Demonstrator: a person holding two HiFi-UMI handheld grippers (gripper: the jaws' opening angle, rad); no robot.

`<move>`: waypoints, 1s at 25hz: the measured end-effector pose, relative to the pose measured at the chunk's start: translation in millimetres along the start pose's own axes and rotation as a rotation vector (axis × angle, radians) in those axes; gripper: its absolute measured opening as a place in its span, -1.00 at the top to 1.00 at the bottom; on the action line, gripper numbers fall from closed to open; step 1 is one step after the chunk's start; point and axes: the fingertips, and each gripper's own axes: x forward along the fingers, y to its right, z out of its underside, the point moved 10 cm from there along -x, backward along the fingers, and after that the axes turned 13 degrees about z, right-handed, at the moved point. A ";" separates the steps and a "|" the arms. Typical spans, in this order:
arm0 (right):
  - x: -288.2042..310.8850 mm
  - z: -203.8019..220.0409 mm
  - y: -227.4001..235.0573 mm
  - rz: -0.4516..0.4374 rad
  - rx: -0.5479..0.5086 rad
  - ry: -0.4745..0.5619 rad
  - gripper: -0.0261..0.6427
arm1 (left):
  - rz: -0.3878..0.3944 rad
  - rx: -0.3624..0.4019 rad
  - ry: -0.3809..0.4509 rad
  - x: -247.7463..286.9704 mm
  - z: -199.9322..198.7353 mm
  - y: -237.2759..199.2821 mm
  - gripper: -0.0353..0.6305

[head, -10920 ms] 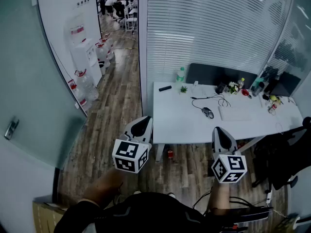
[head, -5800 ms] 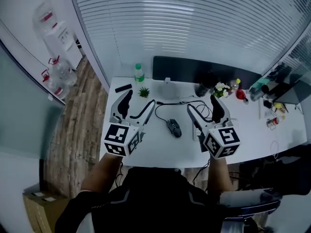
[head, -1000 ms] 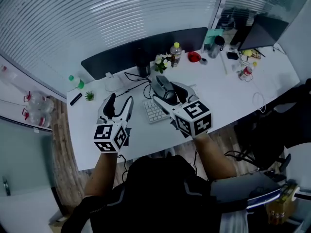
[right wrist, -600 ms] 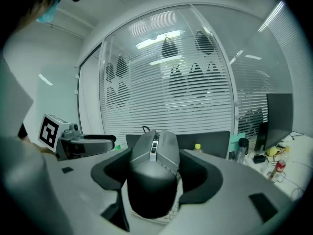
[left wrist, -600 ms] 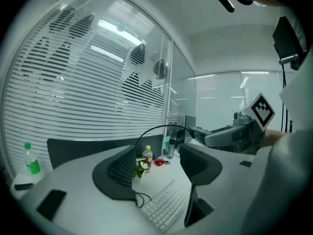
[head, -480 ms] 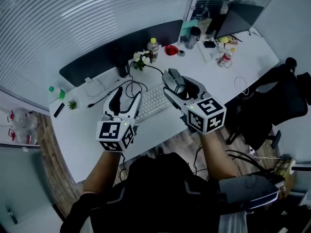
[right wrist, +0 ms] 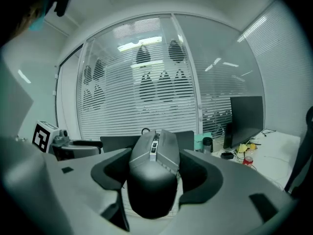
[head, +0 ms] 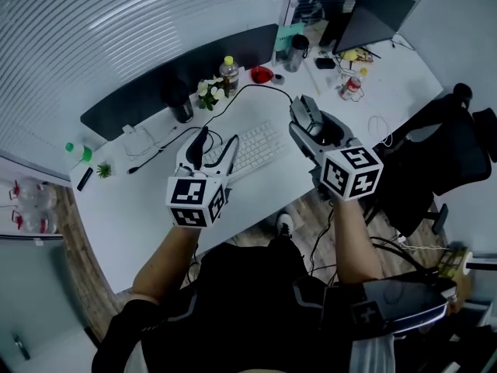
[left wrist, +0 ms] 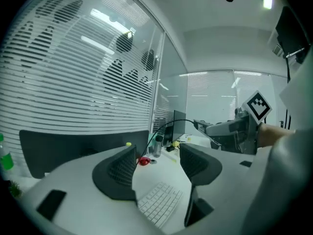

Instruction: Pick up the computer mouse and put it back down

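Observation:
In the right gripper view a grey and black computer mouse (right wrist: 154,173) fills the gap between the jaws, and my right gripper (right wrist: 157,169) is shut on its sides. From the head view the mouse (head: 305,109) hangs above the white desk (head: 140,208), right of the keyboard (head: 256,146). Its cable (head: 252,89) trails back to the left. My left gripper (head: 208,148) hovers over the keyboard's left end. The left gripper view shows that gripper (left wrist: 159,164) open with nothing between its jaws.
Along the desk's back stand a dark divider panel (head: 155,92), a dark cup (head: 180,109), flowers (head: 206,90), a yellow-capped bottle (head: 227,72) and a red dish (head: 262,74). A monitor (head: 380,14) sits at far right and a black chair (head: 458,154) stands beside the desk.
The mouse, which lay on the desk between two open grippers seconds ago, is now held. Over the last second both grippers swung to the right, the right one carrying the mouse past the keyboard.

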 end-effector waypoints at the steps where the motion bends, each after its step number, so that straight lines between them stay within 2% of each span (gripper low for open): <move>1: 2.5 0.7 11.4 0.001 0.001 -0.003 0.04 | -0.005 0.000 -0.002 9.3 -0.3 3.5 0.02; 15: 48.1 8.9 159.9 -0.101 -0.014 -0.058 0.04 | -0.088 -0.056 -0.049 144.4 3.2 66.7 0.02; 25: 108.3 85.2 221.1 -0.124 -0.032 -0.210 0.04 | -0.177 -0.148 -0.177 204.1 71.4 88.2 0.02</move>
